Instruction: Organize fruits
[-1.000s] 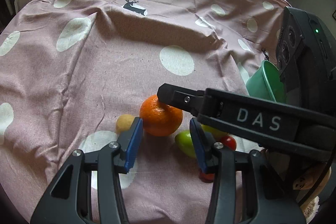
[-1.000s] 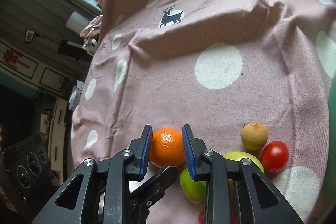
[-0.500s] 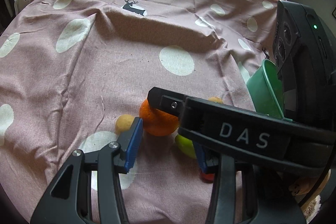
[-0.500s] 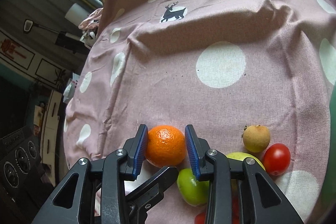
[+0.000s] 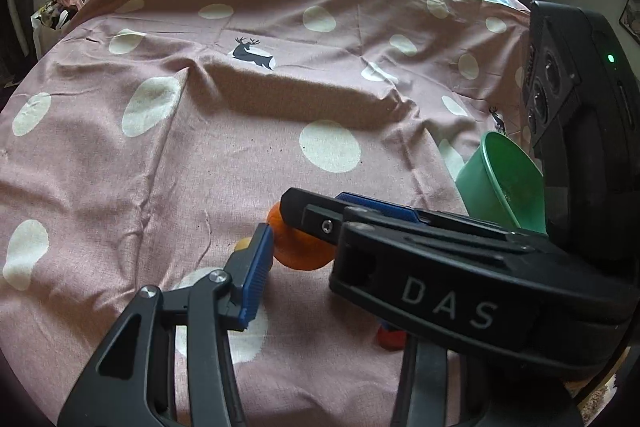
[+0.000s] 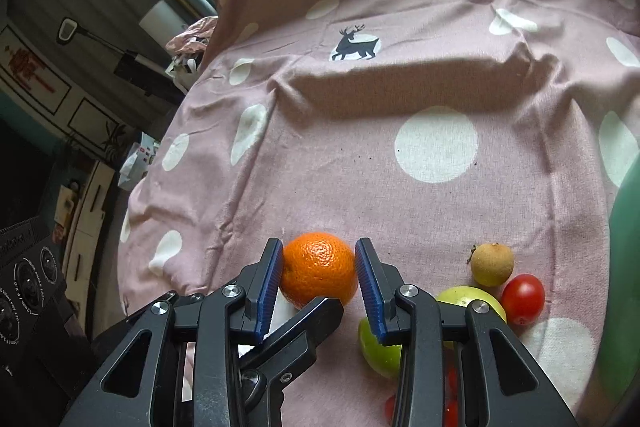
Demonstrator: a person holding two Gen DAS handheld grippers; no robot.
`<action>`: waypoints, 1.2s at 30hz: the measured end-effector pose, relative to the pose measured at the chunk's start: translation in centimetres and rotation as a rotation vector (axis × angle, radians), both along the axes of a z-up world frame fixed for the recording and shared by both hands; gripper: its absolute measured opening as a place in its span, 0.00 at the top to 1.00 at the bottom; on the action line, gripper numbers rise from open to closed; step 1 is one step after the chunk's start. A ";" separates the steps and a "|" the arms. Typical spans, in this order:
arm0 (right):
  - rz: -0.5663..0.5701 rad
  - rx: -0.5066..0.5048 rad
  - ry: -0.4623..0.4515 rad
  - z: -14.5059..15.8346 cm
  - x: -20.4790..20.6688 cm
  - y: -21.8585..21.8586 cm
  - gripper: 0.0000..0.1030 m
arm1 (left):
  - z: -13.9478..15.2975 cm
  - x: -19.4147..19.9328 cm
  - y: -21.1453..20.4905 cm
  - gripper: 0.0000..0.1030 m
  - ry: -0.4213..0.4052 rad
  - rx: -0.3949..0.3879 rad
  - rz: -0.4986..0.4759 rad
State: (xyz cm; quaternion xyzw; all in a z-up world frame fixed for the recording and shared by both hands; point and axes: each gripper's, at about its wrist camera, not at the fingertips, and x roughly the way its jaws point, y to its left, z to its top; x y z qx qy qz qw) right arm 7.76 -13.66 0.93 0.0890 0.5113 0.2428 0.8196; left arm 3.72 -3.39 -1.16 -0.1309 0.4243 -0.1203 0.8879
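The right gripper, clamped on the orange a second ago, is opening, pads barely off; left gripper closing, grip unclear.

Both tools: black plastic scissor-frame arms with triangular cut-outs, silver pivot screws, ribbed blue pads on the fingers. Right gripper carries white "DAS" lettering on its side; its black camera housing shows round lenses and a lit green LED. Left gripper built alike.

Open cloth beyond (fruit rightward)
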 end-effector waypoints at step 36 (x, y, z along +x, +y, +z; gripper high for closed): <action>0.046 0.052 0.013 0.4 -3.6 -0.1 0.67 | 0.6 -3.3 -1.0 0.59 -0.018 0.077 -0.041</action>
